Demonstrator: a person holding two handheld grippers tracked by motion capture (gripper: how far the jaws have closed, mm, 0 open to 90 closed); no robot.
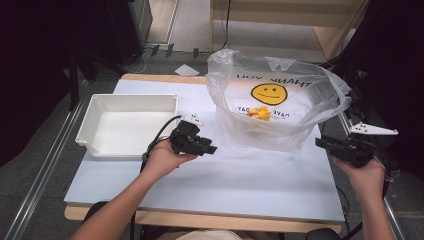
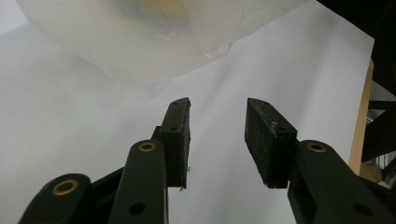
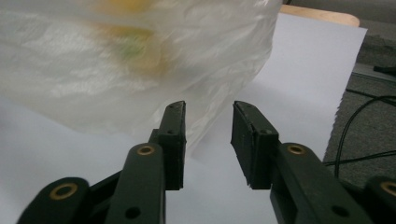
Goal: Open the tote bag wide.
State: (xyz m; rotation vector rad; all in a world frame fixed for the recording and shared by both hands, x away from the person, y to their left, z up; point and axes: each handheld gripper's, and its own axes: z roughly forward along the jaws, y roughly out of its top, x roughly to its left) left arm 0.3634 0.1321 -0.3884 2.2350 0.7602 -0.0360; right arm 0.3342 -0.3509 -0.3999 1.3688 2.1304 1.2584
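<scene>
Both grippers, left [image 1: 212,149] and right [image 1: 320,142], level beside the plastic bag [image 1: 280,100], jaws apart, nothing between

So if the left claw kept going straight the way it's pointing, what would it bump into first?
Most likely the clear plastic bag. The left claw is open with nothing between its jaws, and the bag bulges just ahead, a little to one side. Depth is hard to judge, so it might brush the white tabletop first.
</scene>
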